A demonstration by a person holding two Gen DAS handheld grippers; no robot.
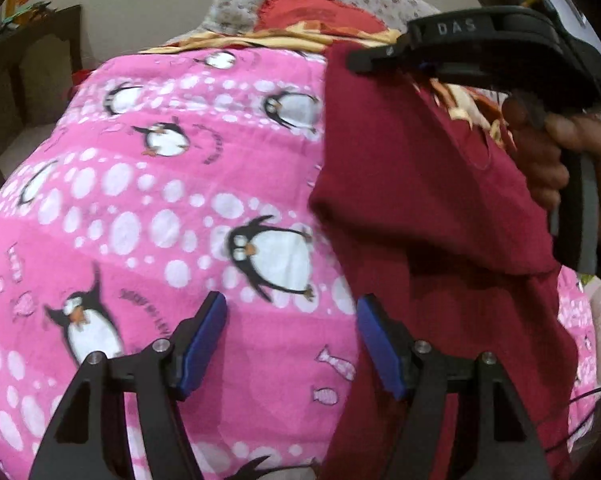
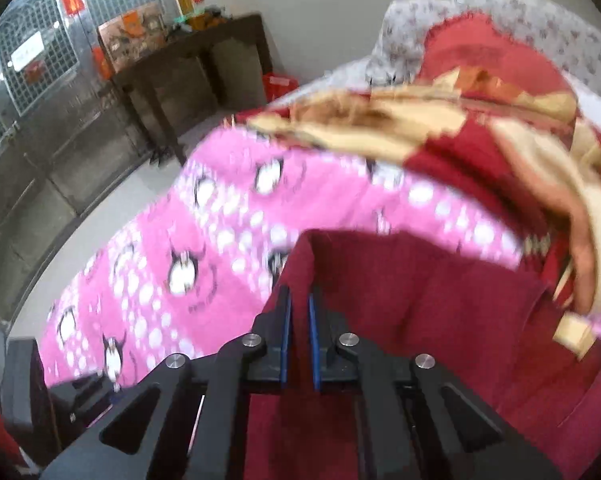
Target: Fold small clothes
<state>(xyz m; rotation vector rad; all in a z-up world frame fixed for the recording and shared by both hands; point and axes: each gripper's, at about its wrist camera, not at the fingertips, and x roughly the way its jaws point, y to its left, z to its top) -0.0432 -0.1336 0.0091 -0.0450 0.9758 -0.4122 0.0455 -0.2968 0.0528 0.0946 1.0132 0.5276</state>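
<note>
A dark red garment (image 1: pixel 424 208) lies on the pink penguin-print blanket (image 1: pixel 148 200), at the right of the left wrist view. One edge of it is lifted. My left gripper (image 1: pixel 291 320) is open and empty, hovering over the blanket just left of the garment's edge. My right gripper (image 1: pixel 354 62) shows in the left wrist view at the top right, held by a hand. In the right wrist view my right gripper (image 2: pixel 299 308) is shut on the garment (image 2: pixel 420 292), pinching its upper left edge and holding it up off the blanket (image 2: pixel 204 248).
A red and cream patterned cloth (image 2: pixel 440 128) and a red cushion (image 1: pixel 320 8) on a grey floral pillow (image 2: pixel 520 4) lie at the far end of the bed. A dark wooden table (image 2: pixel 188 68) stands on the floor to the left. A black cable (image 1: pixel 588 396) runs at the right.
</note>
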